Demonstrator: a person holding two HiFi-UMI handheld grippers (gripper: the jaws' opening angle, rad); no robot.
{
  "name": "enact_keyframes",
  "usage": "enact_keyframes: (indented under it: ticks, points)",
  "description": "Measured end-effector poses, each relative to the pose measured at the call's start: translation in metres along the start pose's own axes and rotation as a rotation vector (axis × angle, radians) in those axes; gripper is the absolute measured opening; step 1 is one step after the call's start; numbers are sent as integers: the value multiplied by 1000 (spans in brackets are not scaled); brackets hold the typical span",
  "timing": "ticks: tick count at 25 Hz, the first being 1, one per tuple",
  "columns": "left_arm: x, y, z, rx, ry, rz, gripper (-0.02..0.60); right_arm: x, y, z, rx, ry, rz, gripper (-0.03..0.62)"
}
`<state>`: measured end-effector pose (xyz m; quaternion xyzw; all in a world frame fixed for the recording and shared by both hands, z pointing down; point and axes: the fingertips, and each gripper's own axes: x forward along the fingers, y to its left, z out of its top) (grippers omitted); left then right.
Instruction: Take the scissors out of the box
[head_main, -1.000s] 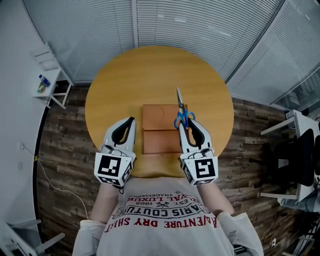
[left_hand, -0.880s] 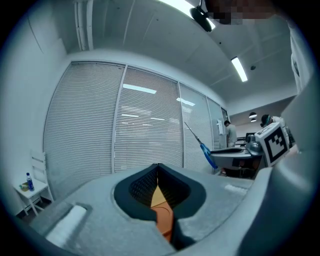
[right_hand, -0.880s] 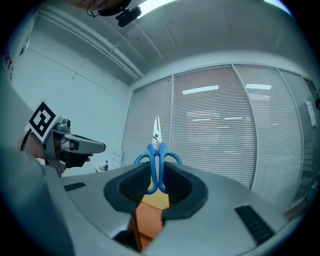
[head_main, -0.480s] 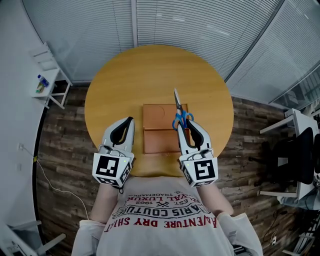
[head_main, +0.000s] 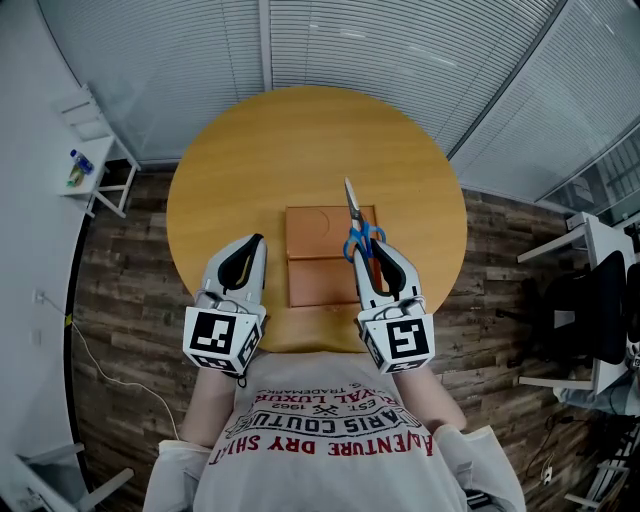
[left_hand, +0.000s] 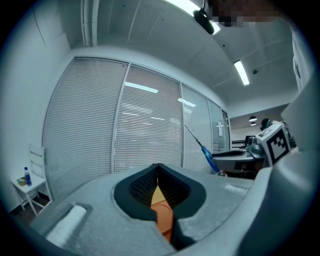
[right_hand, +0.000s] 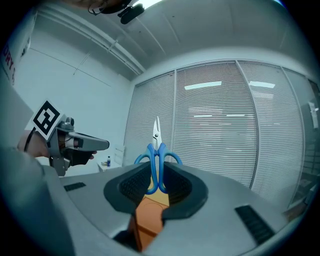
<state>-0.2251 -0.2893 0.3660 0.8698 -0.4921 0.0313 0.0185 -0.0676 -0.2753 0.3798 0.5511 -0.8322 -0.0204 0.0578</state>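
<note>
Blue-handled scissors (head_main: 352, 205) stick out over the orange box (head_main: 318, 250), which lies shut on the round wooden table (head_main: 300, 130). My right gripper (head_main: 372, 248) is shut on the scissors' handles, blades pointing away from me. In the right gripper view the scissors (right_hand: 156, 150) stand upright between the pads of the right gripper (right_hand: 158, 171), with the box (right_hand: 147, 220) below. My left gripper (head_main: 260, 240) hovers shut and empty at the box's left side. The left gripper view shows the left gripper (left_hand: 158, 167) closed above the box (left_hand: 162, 217), with the scissors (left_hand: 200, 145) off to the right.
A white side table (head_main: 85, 165) with a small bottle stands at the far left on the plank floor. A white desk and a dark chair (head_main: 590, 300) are at the right. Window blinds run behind the table.
The scissors' tip has drifted slightly to the left over the box. Both grippers otherwise hold still.
</note>
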Motion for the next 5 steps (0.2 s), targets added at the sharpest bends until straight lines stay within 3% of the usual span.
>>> enact_keyframes:
  ticks: [5]
  points:
    - [1, -1, -4, -3, 9, 0, 11, -1, 1, 0, -10, -3, 12, 87]
